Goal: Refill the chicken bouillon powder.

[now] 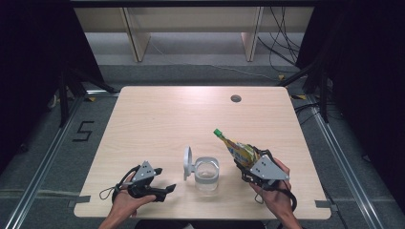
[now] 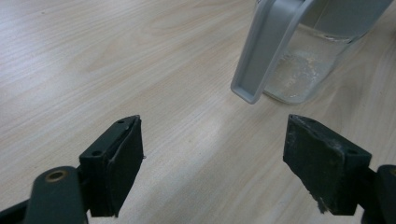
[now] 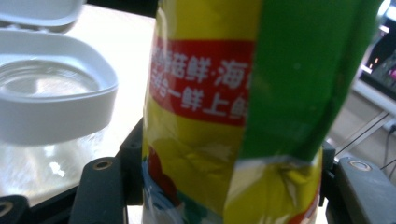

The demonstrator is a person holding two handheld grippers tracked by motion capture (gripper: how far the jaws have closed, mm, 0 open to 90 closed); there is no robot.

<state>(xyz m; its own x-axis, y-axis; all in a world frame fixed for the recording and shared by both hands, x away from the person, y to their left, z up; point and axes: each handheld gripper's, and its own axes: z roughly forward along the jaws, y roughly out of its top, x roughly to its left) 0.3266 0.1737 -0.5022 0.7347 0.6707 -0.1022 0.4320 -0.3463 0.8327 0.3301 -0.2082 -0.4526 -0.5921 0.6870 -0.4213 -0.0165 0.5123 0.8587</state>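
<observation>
Two grippers over the wooden table (image 1: 157, 119), one per hand. Right gripper (image 1: 248, 164) sits at the table's right-front, w/ its jaws clamped on a yellow-and-green pouch (image 1: 238, 149). Pouch has a red band w/ white print and a green cap (image 1: 218, 132) at the far end. In the high view it's tilted, cap pointing up and away from the person toward table centre, off the tabletop. In the right gripper view the pouch (image 3: 205, 116) fills the space between both black jaws, pressed on either side, its foil crinkled at the grip. Jaws stand fairly wide apart, since the pouch is bulky.

Left gripper (image 1: 162, 190) is at the left-front, held by the left hand (image 1: 126, 202). In the left gripper view its jaws gape wide, w/ nothing between them but bare wood; not touching anything.

Between the two grippers stands a clear jar (image 1: 207, 175), upright near the front edge, w/ a white rim and a white flip lid (image 1: 187, 162) swung open on its left side. Jar is just left of the pouch and right gripper, apart from them. In the left gripper view the jar (image 2: 308, 60) sits just past the jaw tips, its lid hanging down in front. Can't tell whether there's anything inside the jar beyond some whitish residue at the bottom.
</observation>
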